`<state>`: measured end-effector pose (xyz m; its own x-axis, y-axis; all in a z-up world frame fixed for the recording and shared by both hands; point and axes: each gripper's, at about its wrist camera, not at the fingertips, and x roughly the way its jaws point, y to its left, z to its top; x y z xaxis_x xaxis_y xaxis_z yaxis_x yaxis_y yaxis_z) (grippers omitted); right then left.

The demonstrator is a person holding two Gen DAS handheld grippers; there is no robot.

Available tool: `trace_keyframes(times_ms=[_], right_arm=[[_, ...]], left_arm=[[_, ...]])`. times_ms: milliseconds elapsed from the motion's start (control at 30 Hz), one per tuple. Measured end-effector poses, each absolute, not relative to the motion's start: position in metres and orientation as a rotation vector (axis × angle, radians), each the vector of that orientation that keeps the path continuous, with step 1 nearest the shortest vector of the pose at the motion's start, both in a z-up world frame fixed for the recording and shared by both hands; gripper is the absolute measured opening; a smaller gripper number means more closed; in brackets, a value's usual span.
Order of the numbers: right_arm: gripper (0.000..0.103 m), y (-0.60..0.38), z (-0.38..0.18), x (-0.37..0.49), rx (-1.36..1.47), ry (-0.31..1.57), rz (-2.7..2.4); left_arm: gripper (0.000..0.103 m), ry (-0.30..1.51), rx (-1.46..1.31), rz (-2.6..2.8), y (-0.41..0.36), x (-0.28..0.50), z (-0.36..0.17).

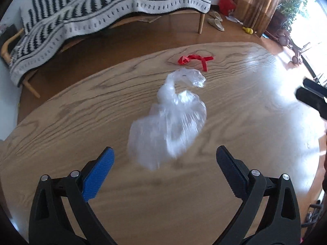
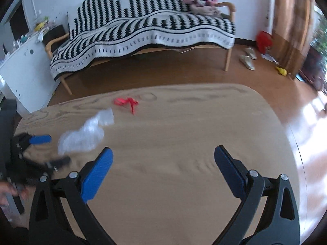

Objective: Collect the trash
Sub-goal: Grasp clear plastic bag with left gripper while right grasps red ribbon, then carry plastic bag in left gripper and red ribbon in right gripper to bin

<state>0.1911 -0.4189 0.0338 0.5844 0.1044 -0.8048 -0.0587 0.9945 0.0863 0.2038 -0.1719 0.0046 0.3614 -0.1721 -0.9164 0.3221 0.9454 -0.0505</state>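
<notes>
**Clear bag and red scrap on a wood-grain surface, both grippers released**

A rounded, light wood-grain surface (image 1: 61, 134) filled the lower part of both views, with a strong glare from the window washing out its right side in the left wrist view. A crumpled clear plastic bag (image 1: 171, 120) lay on it, blurred, its twisted neck pointing toward the far edge. Just beyond the bag's neck lay a red balloon scrap (image 1: 194, 59), apart from the bag and close to the far rim of the surface.

The left gripper (image 1: 164, 163) hung just short of the bag, its blue-padded fingers (image 1: 98, 175) spread wide with nothing between them; the bag's near end sat in line with the gap. The right gripper (image 2: 163, 163) was to the right of the bag, over bare wood, its fingers (image 2: 96, 175) also spread wide and holding nothing.

Beyond the surface, across a brown wooden floor (image 2: 155, 75), stood a wooden-framed sofa (image 2: 227, 59) draped in a black-and-white striped blanket (image 2: 147, 30). To the right of the sofa lay a pair of pale slippers (image 2: 248, 59), a red bag (image 2: 263, 40) against the wall, a small yellow toy (image 2: 282, 71) and a brown curtain (image 2: 290, 20). Left of the sofa stood a white cabinet (image 2: 24, 73) with clutter on top.
</notes>
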Motion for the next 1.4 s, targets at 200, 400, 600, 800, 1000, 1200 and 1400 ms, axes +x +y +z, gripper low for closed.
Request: trace_keyframes(times_ms=[200,400,600,800,1000,1200,1400], right_arm=[[0.096,-0.377,0.007,0.279,-0.003,0.951,0.167],[0.095,-0.348,-0.029,0.335,-0.133,1.003,0.142],[0.020,-0.341,-0.059,0.348,-0.139,1.048,0.196],[0.014,-0.342,-0.048,0.318,-0.066,1.051,0.242],[0.014,-0.348,-0.007,0.251,-0.040,1.001,0.251],[0.014,-0.370,0.039,0.170,-0.029,0.961,0.199],[0.014,-0.428,0.079,0.053,0.067,0.894,0.141]], left_arm=[[0.097,1.179,0.112,-0.366,-0.181,0.239,-0.022],[0.097,1.162,0.091,-0.369,-0.179,0.256,-0.033],[0.021,1.075,0.235,-0.349,-0.186,0.255,-0.030],[0.006,1.098,0.193,-0.355,-0.180,0.240,-0.017],[0.006,1.075,0.199,-0.359,-0.181,0.200,0.014],[0.006,1.049,0.197,-0.398,-0.196,0.138,0.048],[0.006,1.005,0.217,-0.497,-0.244,0.048,0.075]])
